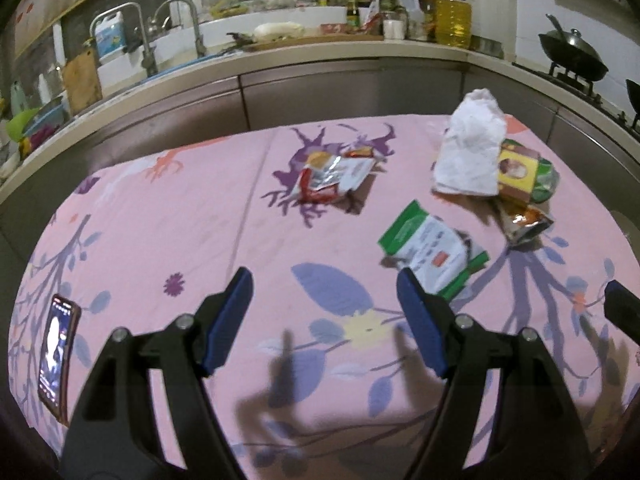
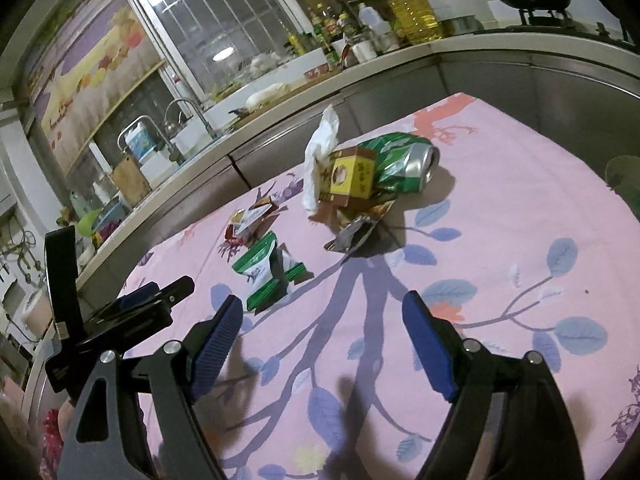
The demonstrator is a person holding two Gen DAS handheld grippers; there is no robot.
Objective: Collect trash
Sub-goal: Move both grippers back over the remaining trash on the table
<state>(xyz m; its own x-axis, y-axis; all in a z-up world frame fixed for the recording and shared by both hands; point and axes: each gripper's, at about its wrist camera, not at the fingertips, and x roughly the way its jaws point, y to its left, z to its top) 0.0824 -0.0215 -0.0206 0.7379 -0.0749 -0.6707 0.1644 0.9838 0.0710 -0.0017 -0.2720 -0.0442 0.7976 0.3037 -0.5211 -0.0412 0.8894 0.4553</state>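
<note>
Trash lies on a pink flowered cloth (image 1: 160, 224) over a table. A green and white packet (image 1: 434, 250) (image 2: 268, 270) rests just beyond my left gripper (image 1: 324, 292), which hangs open and empty above the cloth. Farther back lie a red and silver wrapper (image 1: 334, 174) (image 2: 248, 224), a crumpled white tissue (image 1: 470, 148) (image 2: 320, 156), a small yellow box (image 1: 518, 172) (image 2: 352, 176), a crushed green can (image 2: 400, 164) and a brown foil wrapper (image 1: 524, 226) (image 2: 356, 232). My right gripper (image 2: 322, 312) is open and empty, short of that pile.
A phone (image 1: 58, 354) with a lit screen lies at the cloth's left edge. Behind the table runs a kitchen counter (image 1: 304, 54) with a sink, taps, bottles and a big oil jug (image 1: 454, 18). A wok (image 1: 572, 56) sits on the stove at the right.
</note>
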